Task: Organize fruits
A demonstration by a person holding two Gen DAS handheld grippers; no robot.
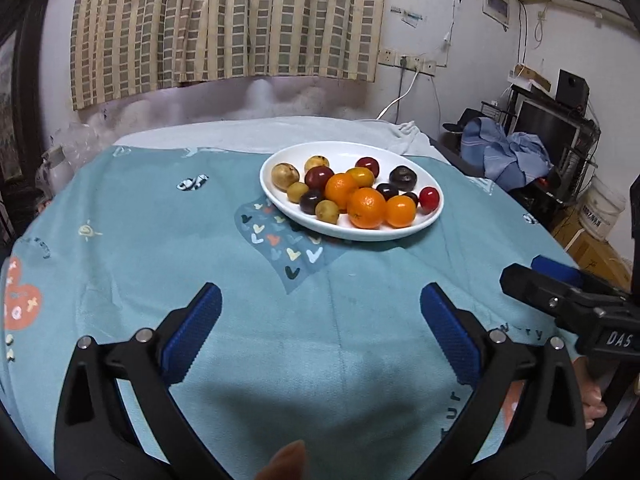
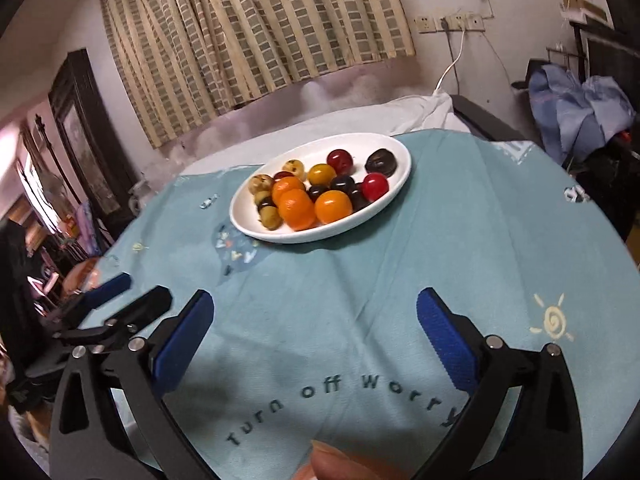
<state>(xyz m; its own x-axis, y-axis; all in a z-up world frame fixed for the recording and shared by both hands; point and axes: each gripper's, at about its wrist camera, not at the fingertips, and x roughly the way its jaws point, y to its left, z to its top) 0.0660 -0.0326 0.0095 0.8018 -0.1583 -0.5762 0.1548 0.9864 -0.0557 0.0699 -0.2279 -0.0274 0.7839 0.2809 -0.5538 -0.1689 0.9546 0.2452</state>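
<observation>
You are holding the left gripper (image 1: 320, 320) and right gripper (image 2: 314, 322) wide and empty, facing the plate (image 1: 424, 226) | fruits (image 1: 352, 194) are lying mixed on it, ready for either sorting or leaving.

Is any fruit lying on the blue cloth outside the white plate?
No, in the left wrist view every fruit, such as the front orange, sits inside the white plate, and the blue cloth carries none.

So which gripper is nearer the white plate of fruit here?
Neither clearly. The left gripper and right gripper are both open, side by side, well short of the white plate, above bare cloth. The plate lies ahead-right of the left, roughly straight ahead of the right.
</observation>
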